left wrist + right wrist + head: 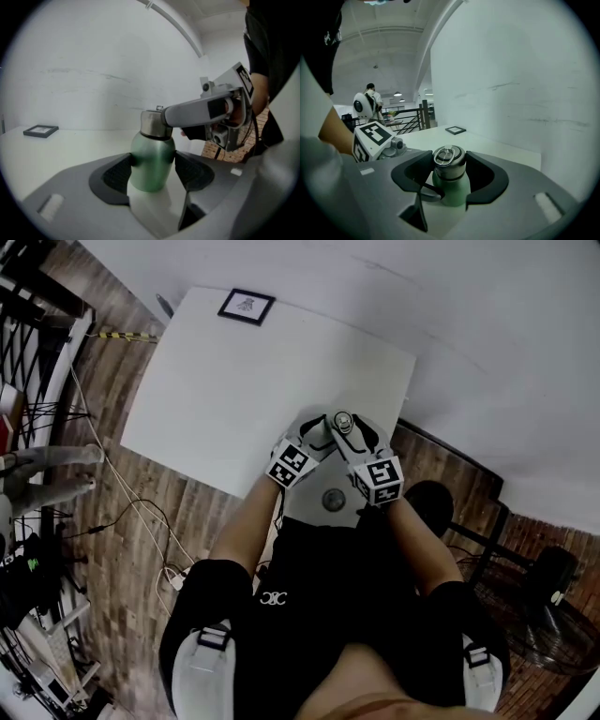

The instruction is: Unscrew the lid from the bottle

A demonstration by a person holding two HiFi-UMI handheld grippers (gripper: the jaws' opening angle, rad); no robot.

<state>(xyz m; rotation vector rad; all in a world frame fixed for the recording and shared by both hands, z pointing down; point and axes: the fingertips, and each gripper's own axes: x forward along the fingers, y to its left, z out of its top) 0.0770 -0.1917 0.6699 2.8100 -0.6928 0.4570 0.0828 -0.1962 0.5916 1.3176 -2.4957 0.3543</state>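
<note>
A green metal bottle with a steel lid stands upright at the near corner of the white table. My left gripper is shut on the bottle's green body, one pad against each side. My right gripper comes in from the other side, higher up, and its pads lie against both sides of the lid, which has a ring on top. In the head view both grippers, left and right, meet over the lid. One right finger crosses the lid in the left gripper view.
A small black picture frame lies at the table's far edge. White walls stand close behind the table. Cables trail over the wooden floor at the left, and a fan stands at the right. Beyond a railing stands a person.
</note>
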